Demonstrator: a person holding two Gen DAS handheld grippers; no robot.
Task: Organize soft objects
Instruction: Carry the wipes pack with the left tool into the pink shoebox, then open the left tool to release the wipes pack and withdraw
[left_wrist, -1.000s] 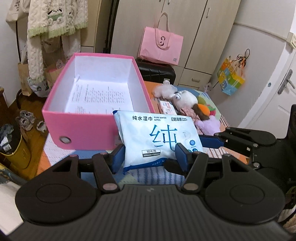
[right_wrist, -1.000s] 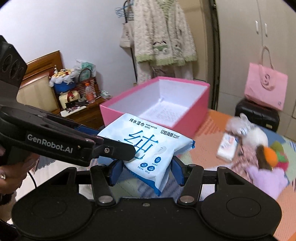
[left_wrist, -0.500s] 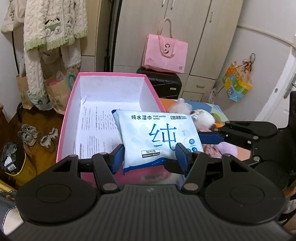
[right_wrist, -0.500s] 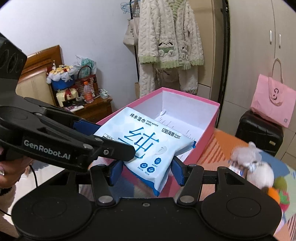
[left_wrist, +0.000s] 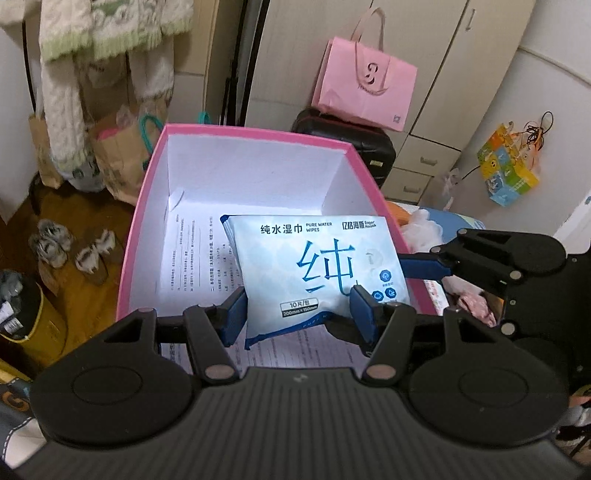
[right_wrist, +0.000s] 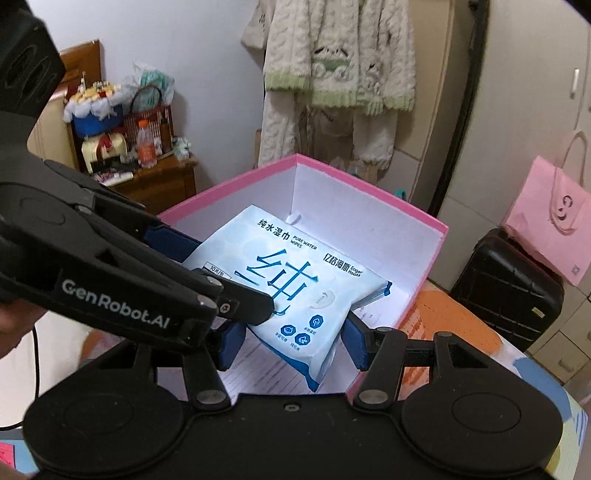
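Both my grippers grasp the same pack of wet wipes (left_wrist: 317, 266): my left gripper (left_wrist: 299, 314) has its blue fingers (left_wrist: 233, 314) clenched on the pack's near short end, and my right gripper (right_wrist: 291, 341) clamps the neighbouring edge, its fingers (right_wrist: 229, 345) pressing each side. I hold the pack tilted above the open pink box (left_wrist: 147, 206), over the printed paper sheet (left_wrist: 192, 258) lining its white floor. Soft toys (left_wrist: 421, 229) lie on the counter (right_wrist: 454, 317) beside the box, partly hidden behind my right gripper.
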